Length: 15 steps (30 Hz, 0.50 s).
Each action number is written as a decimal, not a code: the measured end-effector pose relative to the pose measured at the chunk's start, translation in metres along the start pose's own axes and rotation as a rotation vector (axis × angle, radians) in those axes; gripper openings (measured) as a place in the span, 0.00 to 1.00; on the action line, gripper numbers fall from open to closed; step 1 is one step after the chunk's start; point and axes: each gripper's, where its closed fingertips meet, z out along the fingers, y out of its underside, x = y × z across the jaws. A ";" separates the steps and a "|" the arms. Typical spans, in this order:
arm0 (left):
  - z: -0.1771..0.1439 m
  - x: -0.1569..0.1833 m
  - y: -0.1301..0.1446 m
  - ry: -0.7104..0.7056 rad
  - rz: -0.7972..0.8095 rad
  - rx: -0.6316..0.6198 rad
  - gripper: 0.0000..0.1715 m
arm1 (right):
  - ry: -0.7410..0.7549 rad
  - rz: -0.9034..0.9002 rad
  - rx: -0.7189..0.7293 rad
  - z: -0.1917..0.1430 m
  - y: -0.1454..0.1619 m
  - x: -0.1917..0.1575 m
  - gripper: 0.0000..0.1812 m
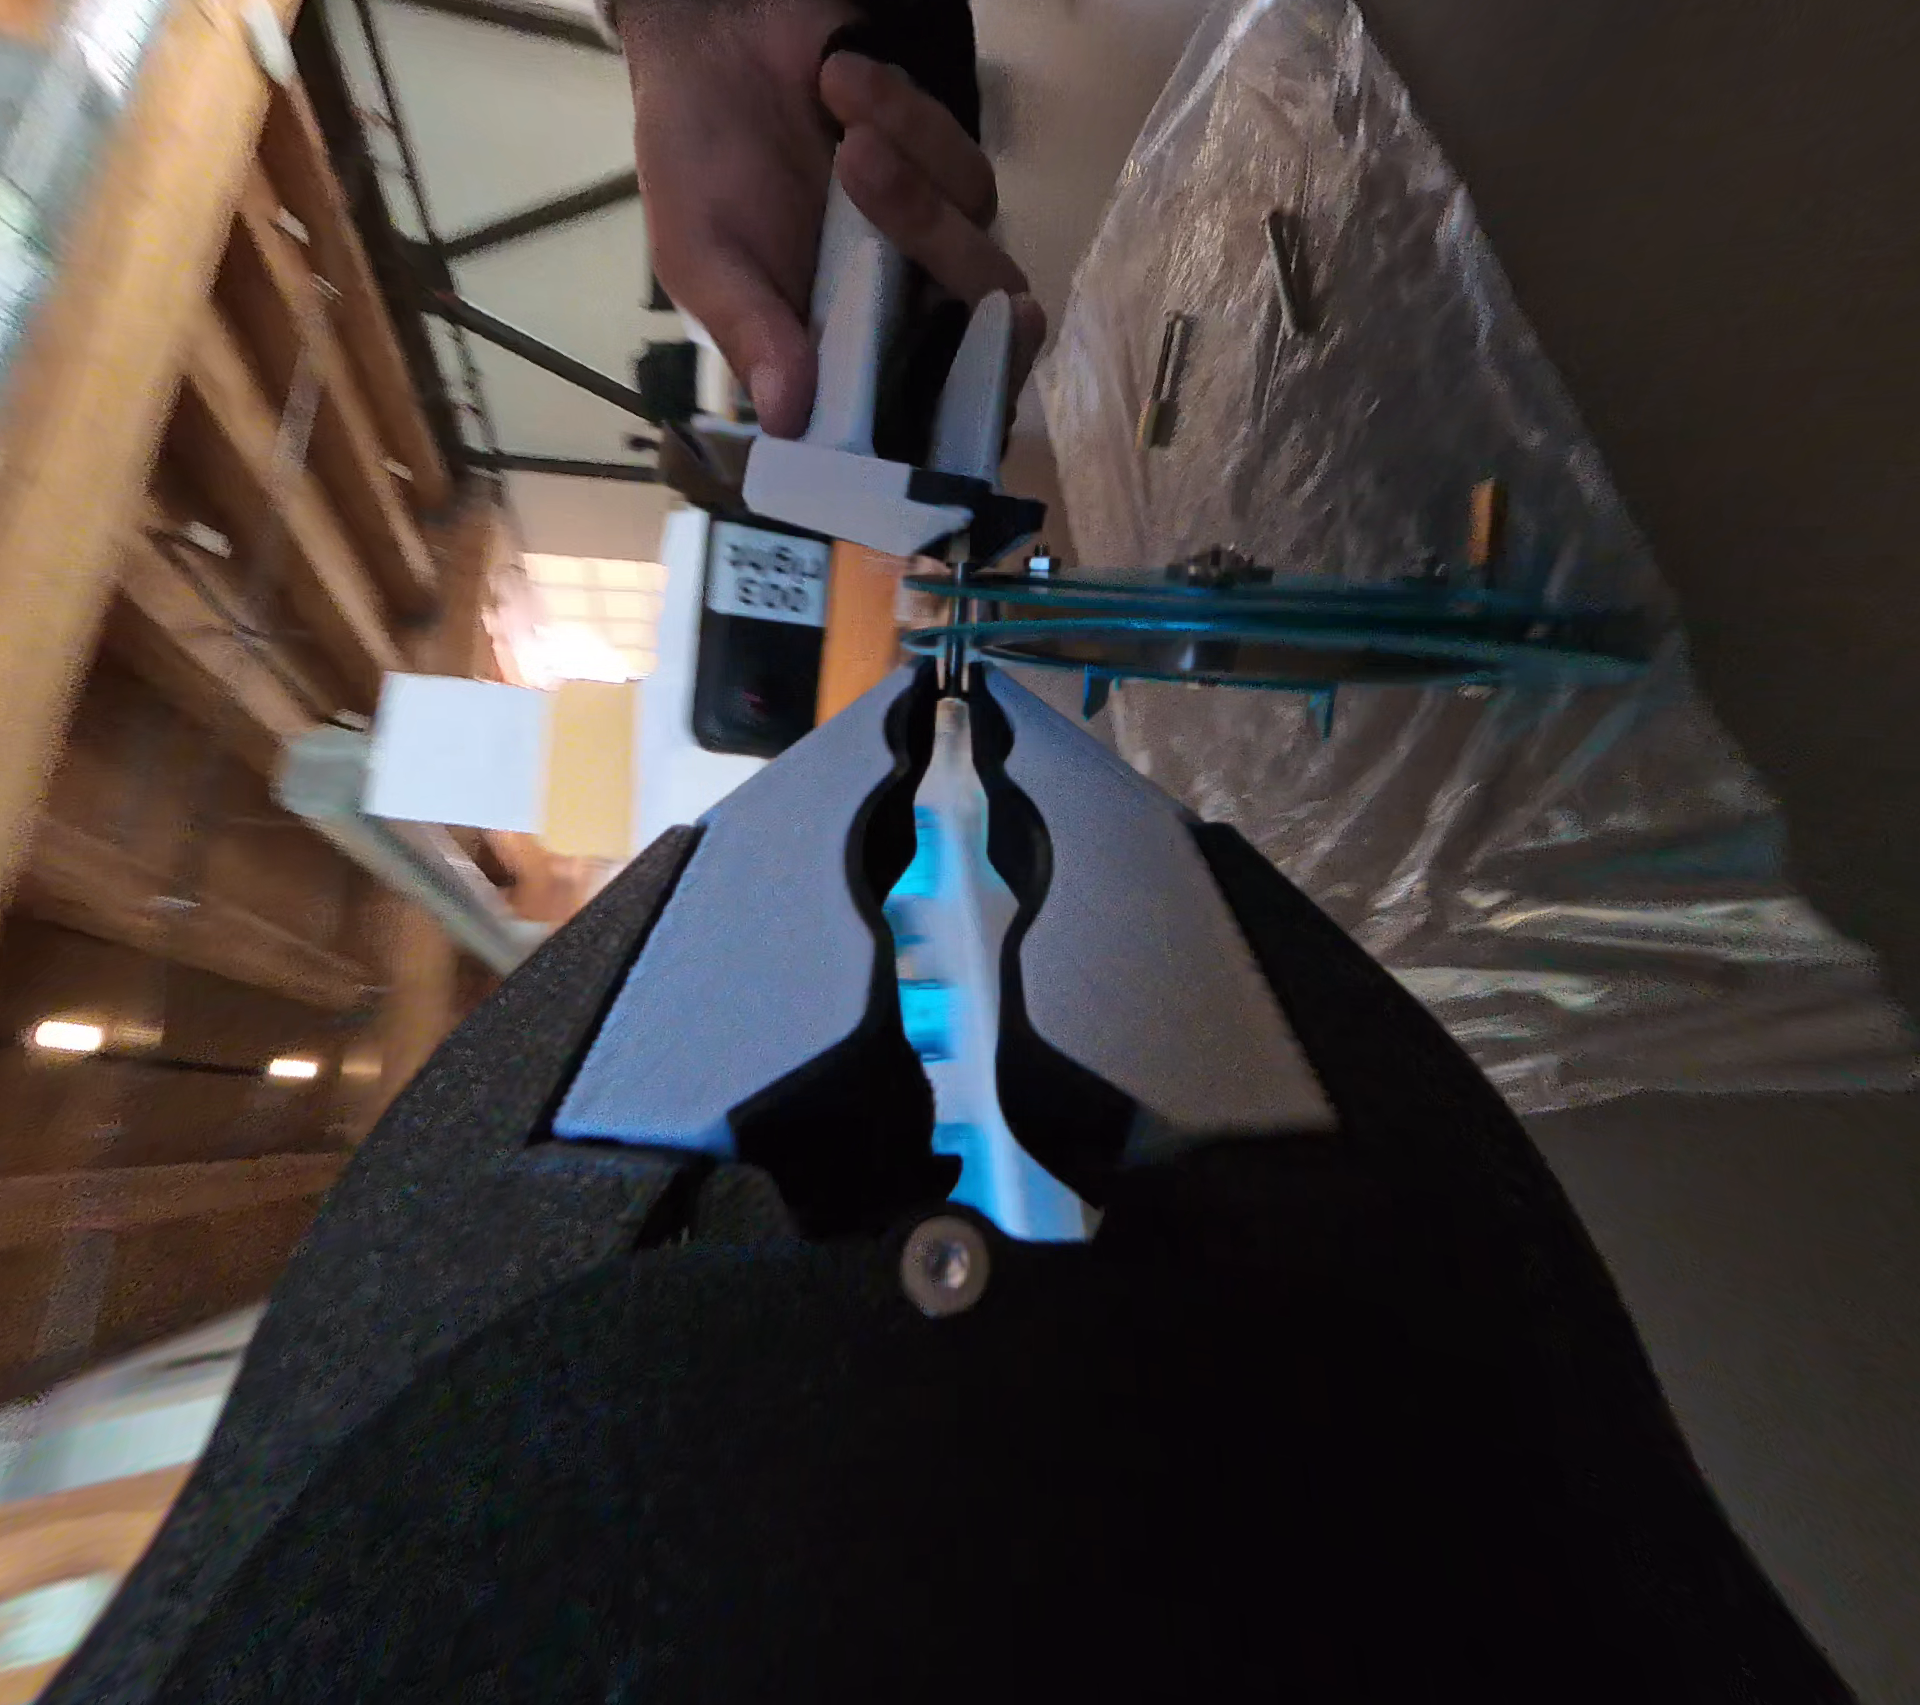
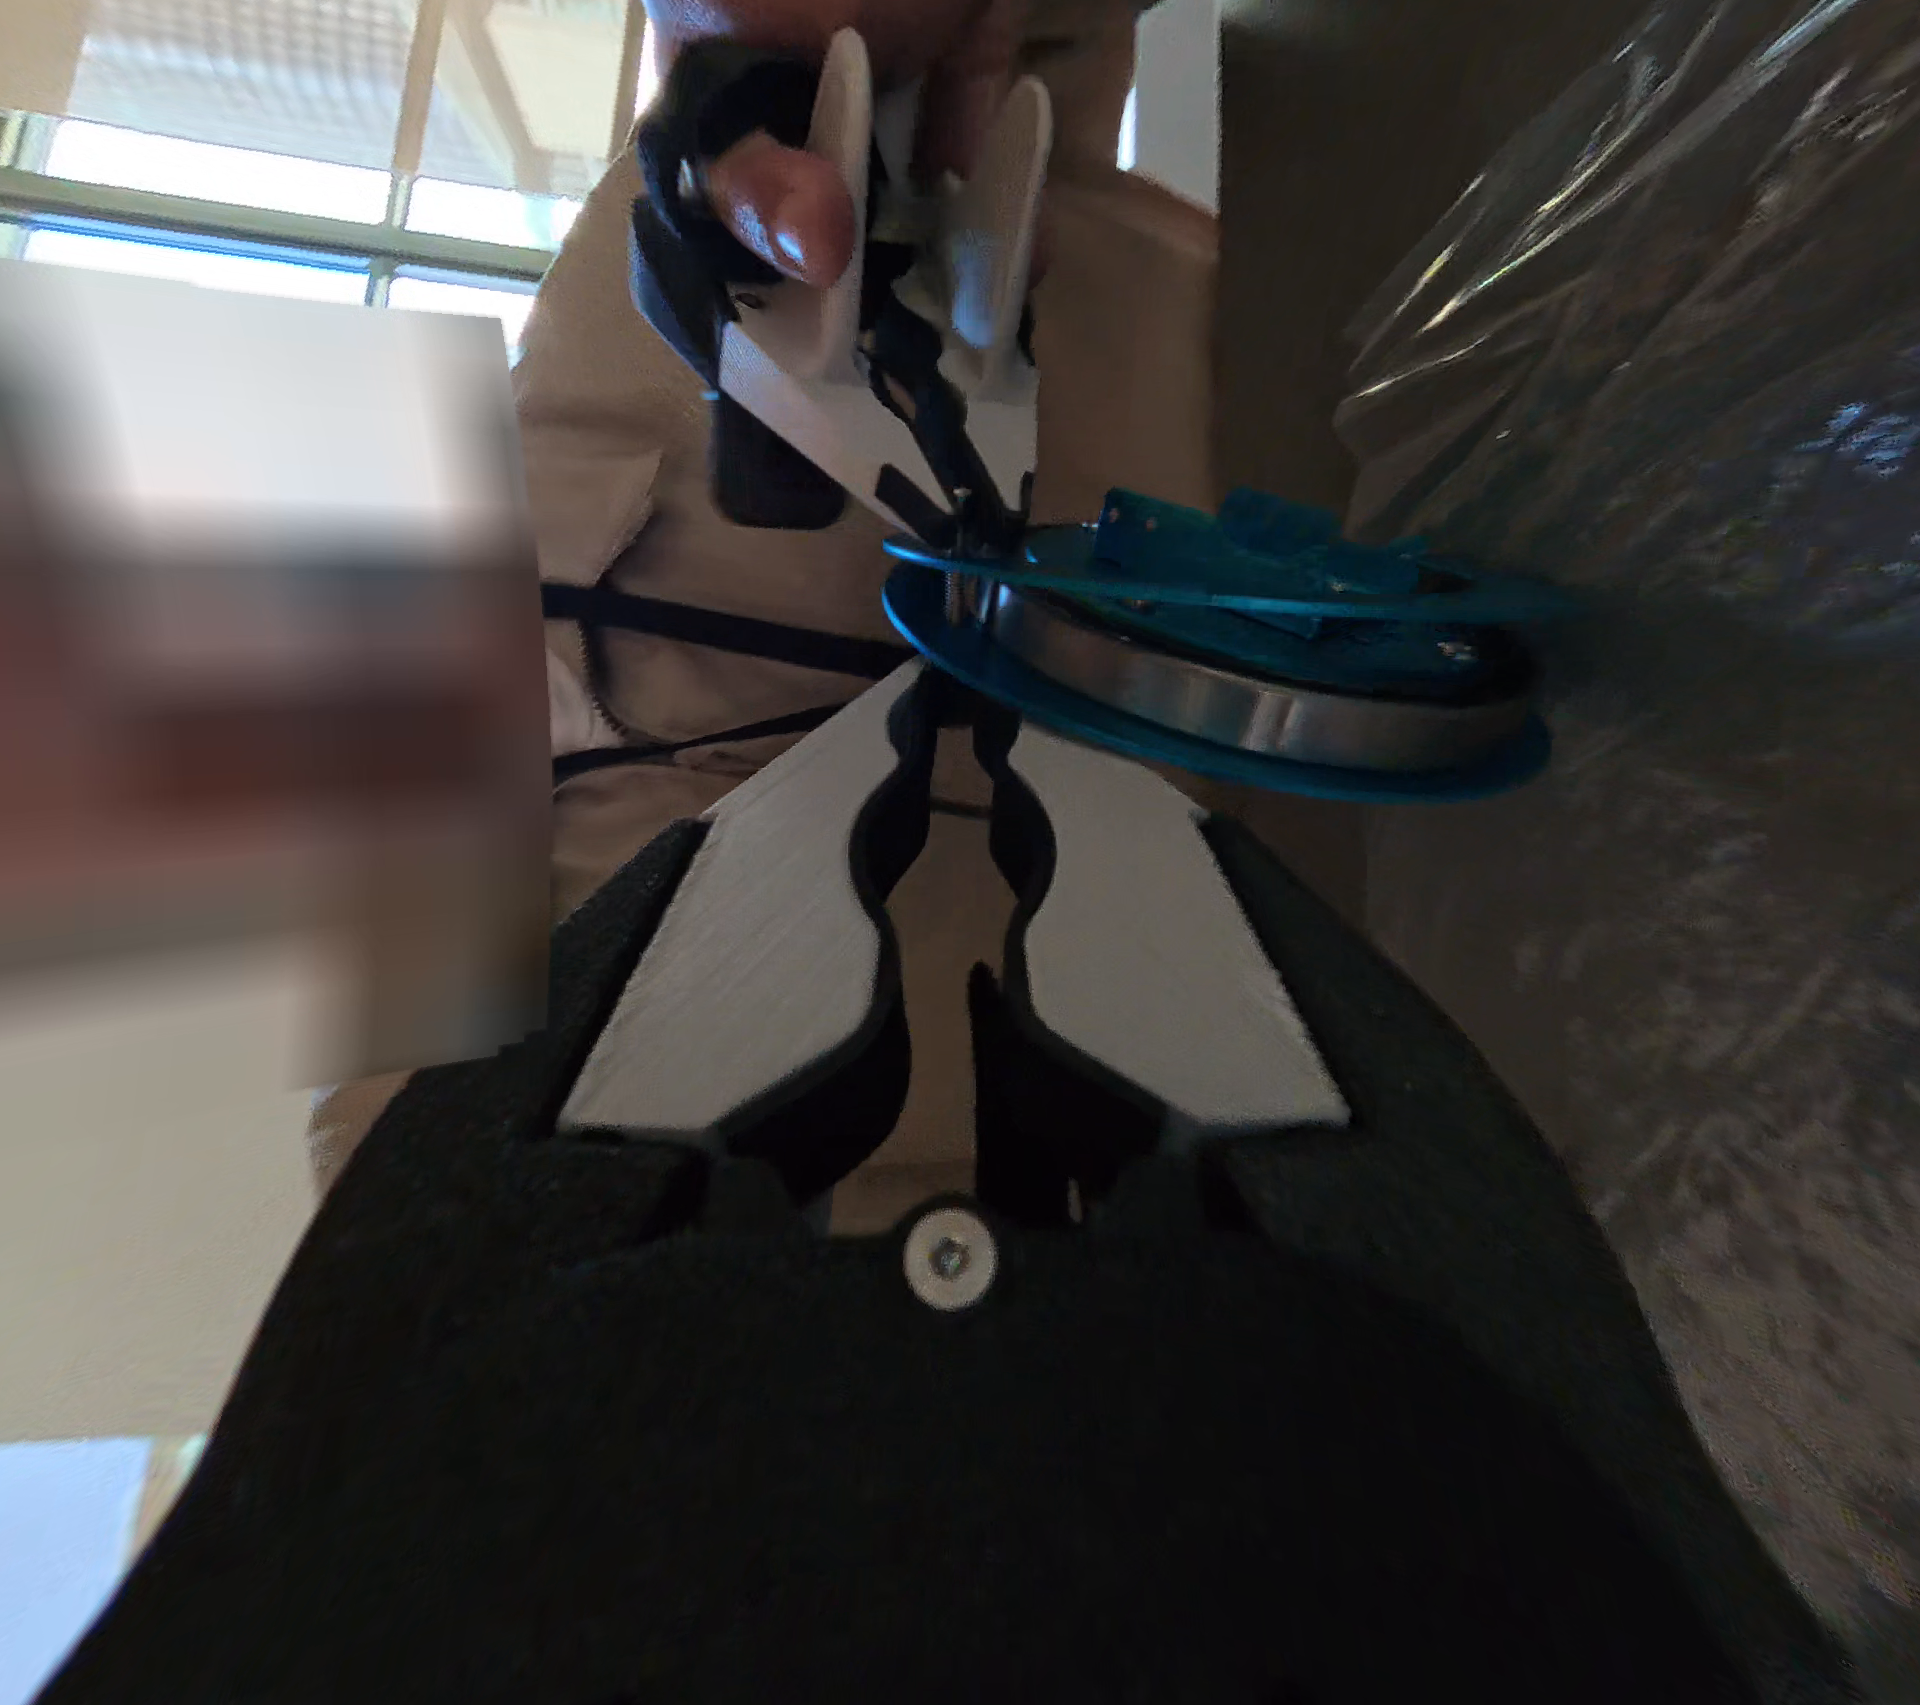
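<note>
Left tongs (image 1: 951, 694) drawn almost shut, tips nipping the lower end of a thin metal pin (image 1: 953, 668) at the near rim of the blue disc assembly (image 1: 1247, 621). Seen farther off in the same view, right tongs pressing down on the top of that pin from the opposite side of the assembly, gripped by a hand (image 1: 769, 201) in a pale sleeve. In the right wrist view, right tongs (image 2: 948, 699) likewise closed to a narrow slit, tips right at the assembly's rim; cannot tell whether anything is pinched there, the tips lying dark against the blue edge. Assembly itself: two thin blue plates stacked level, a broad silver ring (image 2: 1247, 710) sandwiched between them, small blue brackets (image 2: 1174, 533) standing on the upper plate. Held clear of the table (image 1: 1714, 97), caught only at one rim between the two pairs of tongs, the rest of it reaching out over a crinkled clear plastic sheet (image 1: 1403, 460). On that sheet, beyond the assembly, a few short brass and steel posts (image 1: 1164, 382) lying loose and well apart from it. Through the gap of the left tongs, on the near side of the assembly, a white strip (image 1: 966, 980) with a blue glow, kind unclear. Behind the assembly in the right wrist view, a person's beige clothing (image 2: 727, 460).
</note>
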 end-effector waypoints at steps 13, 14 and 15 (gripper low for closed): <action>-0.007 -0.007 0.009 0.889 -1.462 0.097 0.15 | 0.774 -0.465 -0.056 -0.025 -0.017 0.022 0.02; -0.008 -0.005 0.008 0.953 -1.529 0.093 0.15 | 0.835 -0.509 -0.059 -0.027 -0.019 0.023 0.02; -0.007 -0.003 0.008 0.994 -1.579 0.094 0.15 | 0.900 -0.561 -0.062 -0.029 -0.021 0.024 0.02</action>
